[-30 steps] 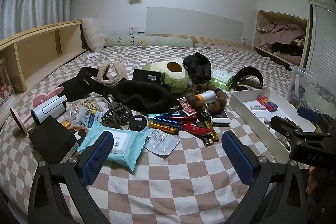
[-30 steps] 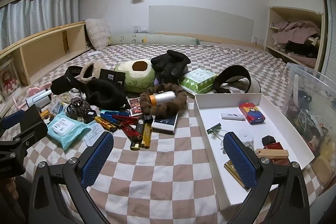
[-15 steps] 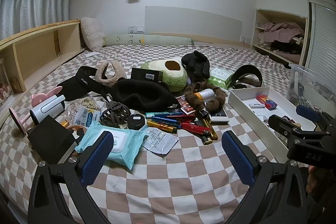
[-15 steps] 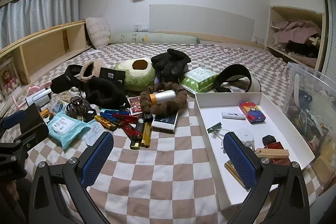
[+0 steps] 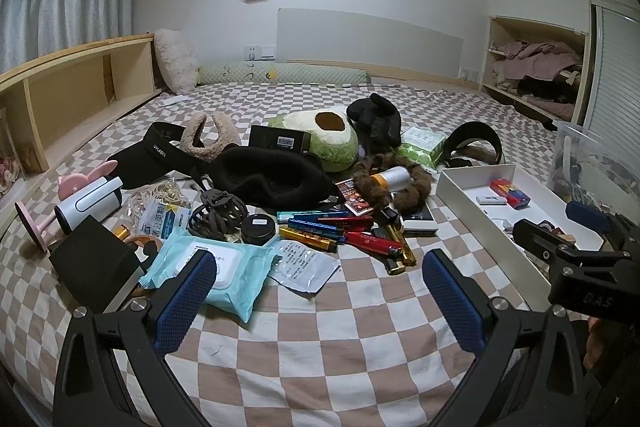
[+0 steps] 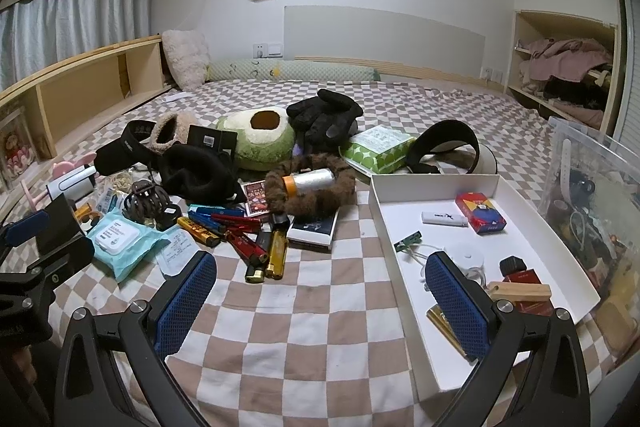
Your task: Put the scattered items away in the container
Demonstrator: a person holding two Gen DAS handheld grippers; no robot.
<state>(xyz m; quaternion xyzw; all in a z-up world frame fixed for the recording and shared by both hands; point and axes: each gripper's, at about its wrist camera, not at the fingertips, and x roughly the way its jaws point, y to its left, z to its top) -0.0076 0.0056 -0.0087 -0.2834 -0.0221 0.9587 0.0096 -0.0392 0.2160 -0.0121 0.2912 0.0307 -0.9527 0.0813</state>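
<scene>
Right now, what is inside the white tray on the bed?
In the white tray: a red box, a white USB stick, a small green part, a wooden block and a black cube. The right gripper's finger covers part of the floor.

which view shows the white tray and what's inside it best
The right wrist view: the shallow white rectangular tray lies nearly whole there, its floor and contents such as the red box in plain sight. The left wrist view shows the tray edge-on at the right, partly hidden behind the right hand-held gripper.

A home bedroom: checkered bed, bolster pillow, curtains, clothes shelf.
</scene>
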